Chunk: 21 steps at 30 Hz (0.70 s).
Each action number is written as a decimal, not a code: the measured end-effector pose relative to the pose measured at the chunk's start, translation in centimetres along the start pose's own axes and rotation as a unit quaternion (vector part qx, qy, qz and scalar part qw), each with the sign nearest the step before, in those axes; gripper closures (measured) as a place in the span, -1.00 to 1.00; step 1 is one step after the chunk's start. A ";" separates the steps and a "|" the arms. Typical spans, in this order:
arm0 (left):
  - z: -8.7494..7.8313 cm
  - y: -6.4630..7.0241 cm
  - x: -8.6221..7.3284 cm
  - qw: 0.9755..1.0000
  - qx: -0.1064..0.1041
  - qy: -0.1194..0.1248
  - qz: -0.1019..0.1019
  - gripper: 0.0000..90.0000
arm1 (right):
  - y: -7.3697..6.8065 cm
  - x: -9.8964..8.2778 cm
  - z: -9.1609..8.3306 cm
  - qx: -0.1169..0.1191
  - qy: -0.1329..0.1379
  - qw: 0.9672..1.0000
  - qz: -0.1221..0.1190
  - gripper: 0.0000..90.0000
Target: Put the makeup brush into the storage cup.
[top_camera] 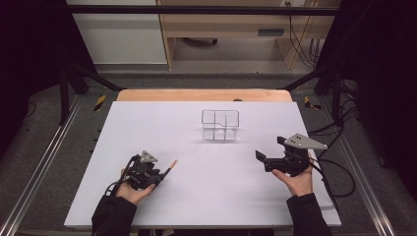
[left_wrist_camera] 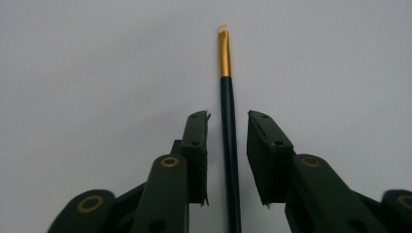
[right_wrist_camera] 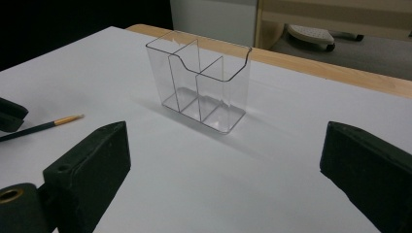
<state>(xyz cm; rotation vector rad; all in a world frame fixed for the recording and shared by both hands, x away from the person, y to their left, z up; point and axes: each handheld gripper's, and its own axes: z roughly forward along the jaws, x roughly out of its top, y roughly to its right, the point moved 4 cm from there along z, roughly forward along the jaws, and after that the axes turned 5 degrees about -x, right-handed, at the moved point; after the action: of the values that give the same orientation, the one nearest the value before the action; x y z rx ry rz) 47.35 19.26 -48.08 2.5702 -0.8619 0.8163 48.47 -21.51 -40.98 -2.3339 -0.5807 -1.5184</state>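
A thin paintbrush (top_camera: 170,167) with a dark handle, gold ferrule and pale tip lies flat on the white tabletop (top_camera: 147,123). My left gripper (top_camera: 160,173) sits low over its handle. In the left gripper view the paintbrush (left_wrist_camera: 228,121) runs straight up between the two pads, with a narrow gap on each side, so the left gripper (left_wrist_camera: 227,116) is open. A clear plastic organiser (top_camera: 220,125) with three compartments stands empty at the centre back. My right gripper (top_camera: 270,148) is held wide open, facing the organiser (right_wrist_camera: 199,80), nothing between its jaws.
The white board ends in a wooden table edge (top_camera: 201,95) behind the organiser. In the right gripper view the brush (right_wrist_camera: 46,125) lies at far left beside a jaw of the left gripper (right_wrist_camera: 9,114). Cables (top_camera: 339,172) trail off the right edge.
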 end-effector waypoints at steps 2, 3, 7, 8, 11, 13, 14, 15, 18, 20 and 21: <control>-0.2 0.0 0.3 1.000 -0.002 -0.001 0.002 0.40 | 0.0 0.0 0.0 0.001 0.001 1.000 0.001 -0.90; -0.3 0.0 0.4 1.000 -0.002 -0.004 0.006 0.38 | 0.0 0.0 0.0 0.001 0.001 1.000 0.002 -0.90; 0.0 0.0 1.1 1.000 -0.006 -0.023 0.012 0.24 | 0.0 0.1 0.0 0.006 0.001 1.000 0.004 -0.89; 0.1 0.0 1.3 0.999 -0.009 -0.028 0.014 0.22 | 0.0 0.1 -0.1 0.008 0.002 1.000 0.006 -0.89; 0.5 0.3 1.9 0.999 -0.009 -0.047 0.025 0.19 | 0.0 0.2 -0.1 0.008 0.003 1.000 0.007 -0.90; 0.8 0.4 2.1 0.998 -0.006 -0.056 0.030 0.17 | -0.1 0.2 -0.1 0.009 0.003 1.000 0.008 -0.90; 0.9 0.4 2.2 0.998 -0.008 -0.059 0.030 0.17 | -0.1 0.2 0.0 0.009 0.003 1.000 0.007 -0.90; 1.0 0.4 2.3 0.998 -0.007 -0.062 0.032 0.16 | -0.1 0.2 0.0 0.009 0.003 1.000 0.006 -0.90; 1.1 0.2 2.7 0.997 -0.004 -0.068 0.034 0.17 | 0.0 0.2 -0.1 0.008 0.002 1.000 0.006 -0.89; 1.3 0.0 2.8 0.997 -0.003 -0.073 0.031 0.19 | 0.0 0.2 -0.1 0.007 0.002 1.000 0.004 -0.89; 1.4 -0.1 2.9 0.996 0.002 -0.077 0.033 0.23 | 0.0 0.2 -0.1 0.007 0.002 1.000 0.004 -0.89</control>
<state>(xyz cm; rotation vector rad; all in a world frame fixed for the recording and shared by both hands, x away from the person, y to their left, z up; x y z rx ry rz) 49.89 17.39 -47.46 2.6485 -0.9947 0.6438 48.45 -21.55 -40.72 -2.3202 -0.5770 -1.5106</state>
